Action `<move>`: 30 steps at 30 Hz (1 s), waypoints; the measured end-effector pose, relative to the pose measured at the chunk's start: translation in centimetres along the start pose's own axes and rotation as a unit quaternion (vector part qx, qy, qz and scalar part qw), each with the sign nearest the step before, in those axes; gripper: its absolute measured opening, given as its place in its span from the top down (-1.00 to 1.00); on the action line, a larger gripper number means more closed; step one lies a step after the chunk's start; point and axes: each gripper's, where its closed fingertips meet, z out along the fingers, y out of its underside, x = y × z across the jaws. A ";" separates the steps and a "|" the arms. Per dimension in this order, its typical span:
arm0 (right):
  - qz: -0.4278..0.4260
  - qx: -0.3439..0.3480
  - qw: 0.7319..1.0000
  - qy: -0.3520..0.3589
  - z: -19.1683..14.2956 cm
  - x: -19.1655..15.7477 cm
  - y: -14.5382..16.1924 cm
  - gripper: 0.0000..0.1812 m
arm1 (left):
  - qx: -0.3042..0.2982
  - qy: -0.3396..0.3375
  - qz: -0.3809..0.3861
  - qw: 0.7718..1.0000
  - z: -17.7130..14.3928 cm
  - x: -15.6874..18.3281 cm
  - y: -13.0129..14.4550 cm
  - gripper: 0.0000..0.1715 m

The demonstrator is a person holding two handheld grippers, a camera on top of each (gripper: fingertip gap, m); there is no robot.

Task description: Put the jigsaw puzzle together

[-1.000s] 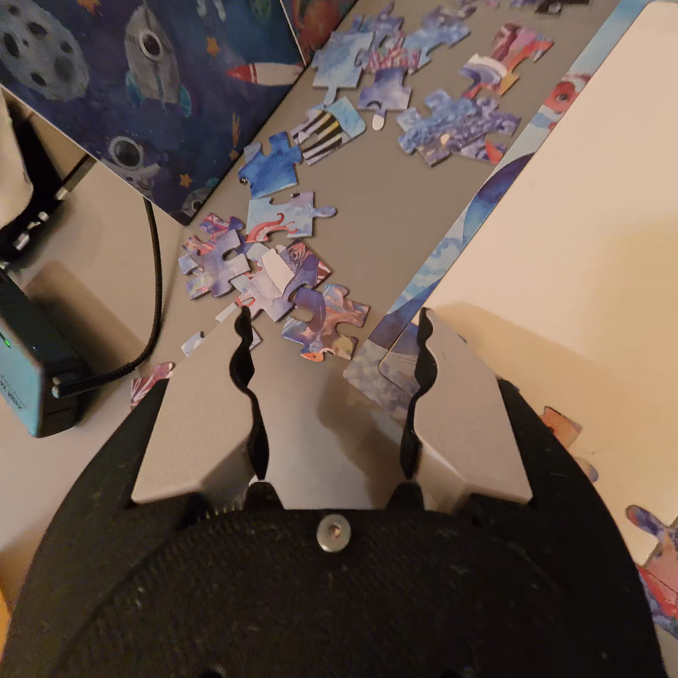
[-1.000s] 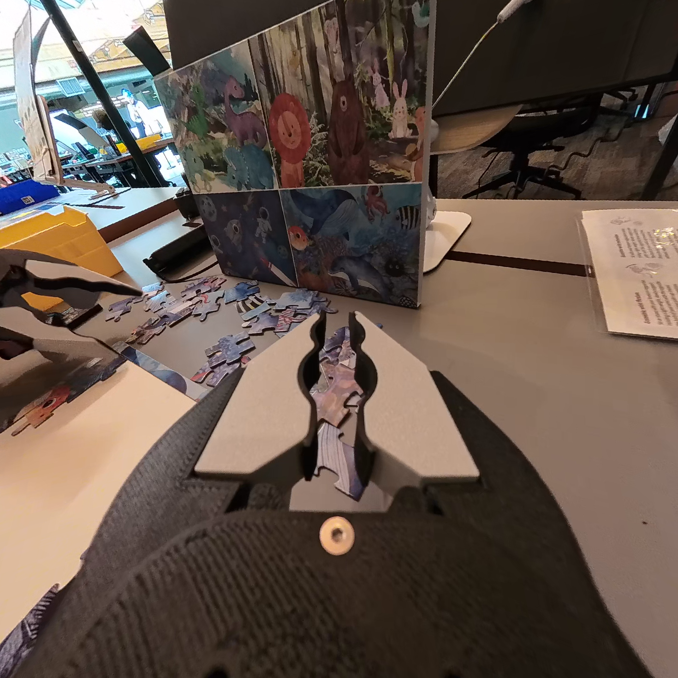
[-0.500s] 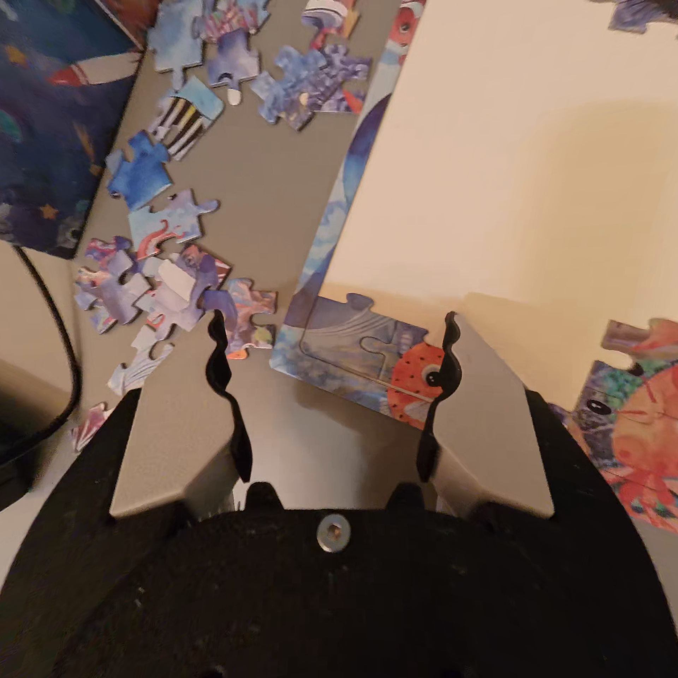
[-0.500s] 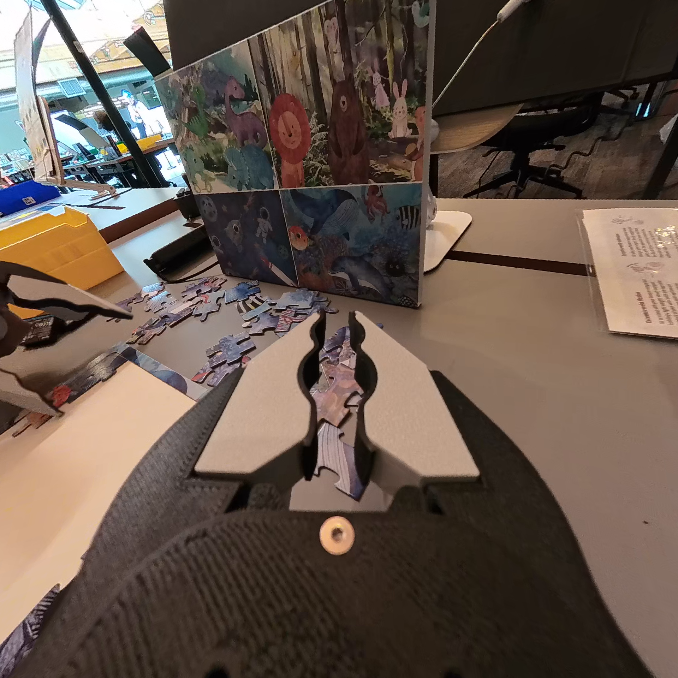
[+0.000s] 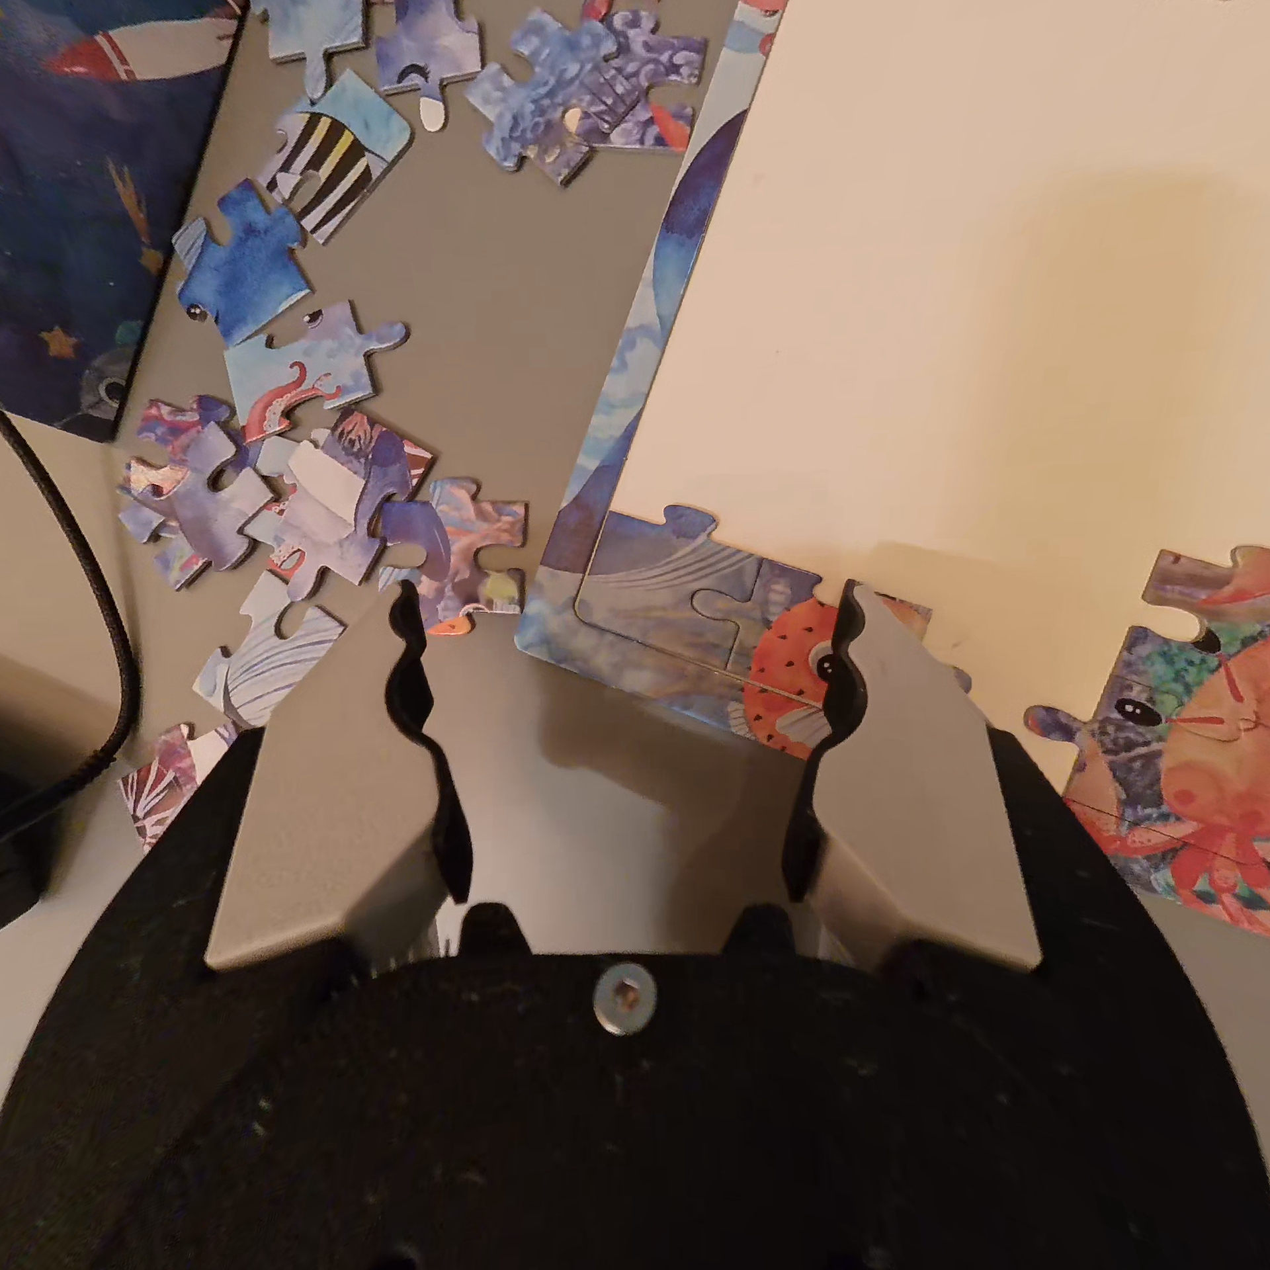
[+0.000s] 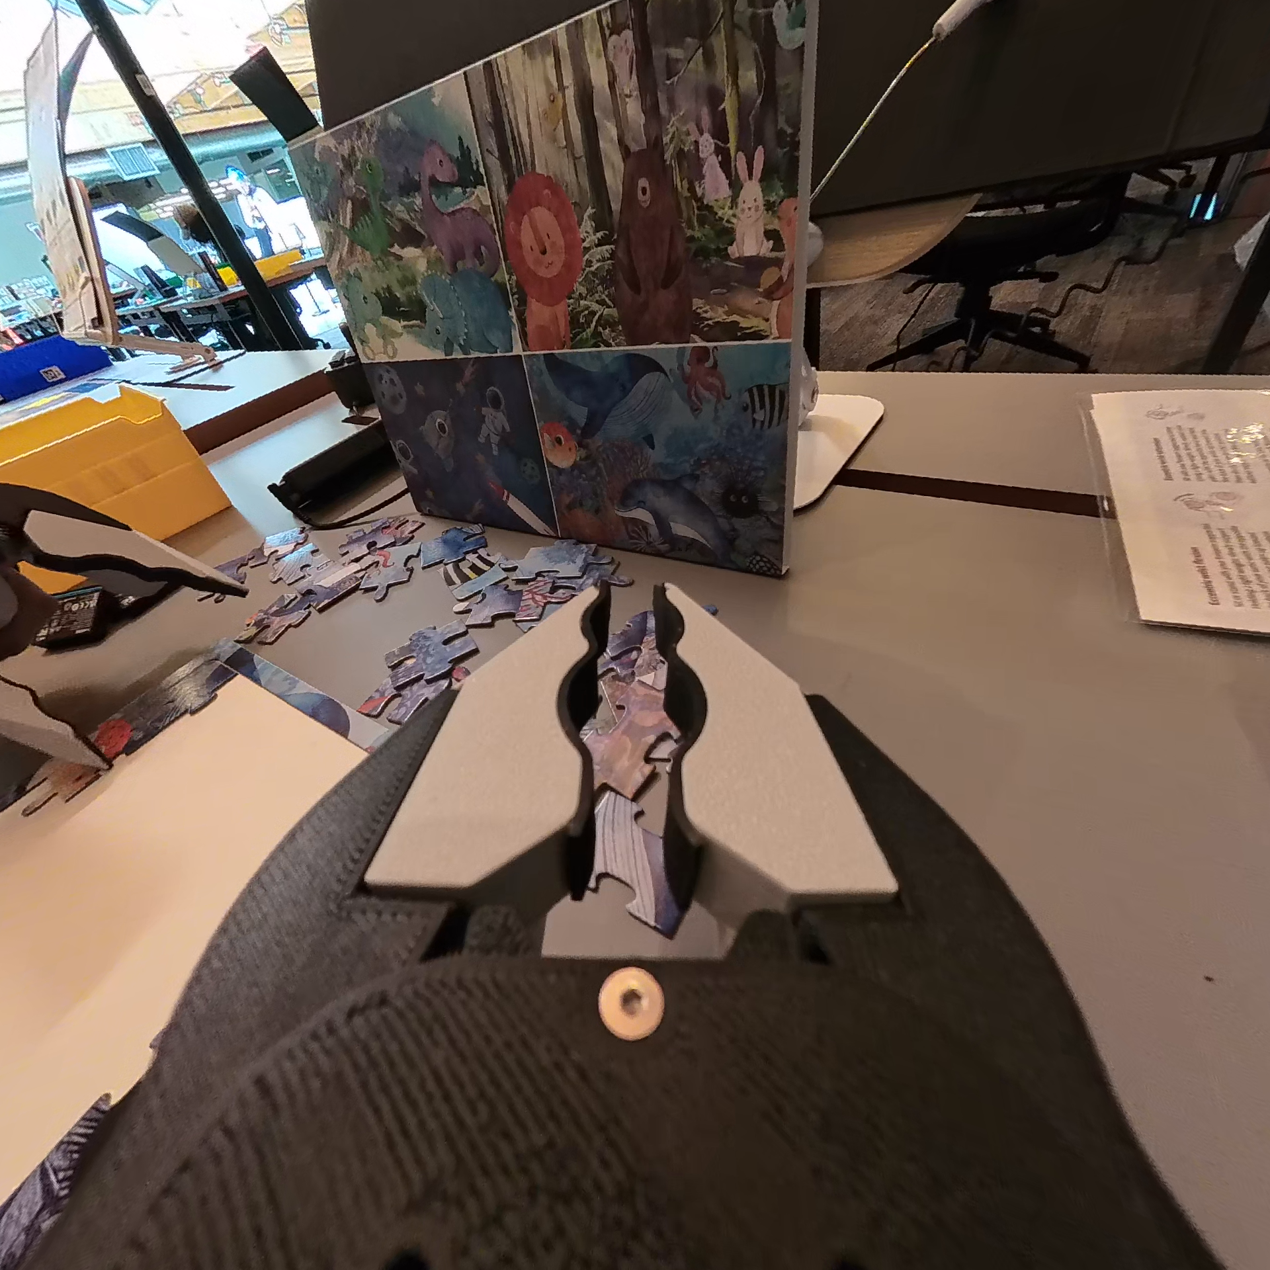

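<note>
The puzzle tray (image 5: 962, 309) has a blue picture border and a bare cream floor. A blue whale piece (image 5: 653, 584) and an orange pufferfish piece (image 5: 783, 660) sit joined in its near left corner. A joined orange crab cluster (image 5: 1182, 770) lies at the right. My left gripper (image 5: 627, 594) is open and empty, straddling that corner just above it. My right gripper (image 6: 632, 598) is shut on a white-striped blue puzzle piece (image 6: 622, 852) above the grey table, right of the tray (image 6: 172, 825). The left gripper also shows in the right wrist view (image 6: 130, 563).
Several loose pieces (image 5: 309, 481) lie on the table left of the tray, more beyond it (image 6: 440, 570). The picture box (image 6: 584, 343) stands upright behind them. A black cable (image 5: 103, 618), a yellow bin (image 6: 103, 467) and a laminated sheet (image 6: 1182, 508) are around. The grippers' ends are close to 30 cm from one another.
My left gripper has moved right and back, from beside the loose pieces to the tray's corner, and its jaws have spread wider. The right gripper with its piece has not moved.
</note>
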 end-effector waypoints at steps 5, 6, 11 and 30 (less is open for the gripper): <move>0.000 0.002 1.000 0.000 -0.1 0.0 -0.1 0.89 | -0.004 -0.006 0.000 1.000 -0.2 -0.4 0.3 -0.36; 0.000 0.002 1.000 0.000 -0.1 0.0 -0.1 0.88 | -0.004 -0.006 -0.001 1.000 -0.3 -0.4 0.3 -0.35; 0.000 0.002 1.000 0.000 -0.1 0.0 -0.1 0.88 | -0.006 -0.006 -0.001 1.000 -0.3 -0.5 0.4 -0.35; -0.001 0.009 1.000 -0.003 -0.2 -0.3 -0.6 0.88 | 0.294 -0.153 -0.232 0.914 -9.7 -11.8 -3.0 0.18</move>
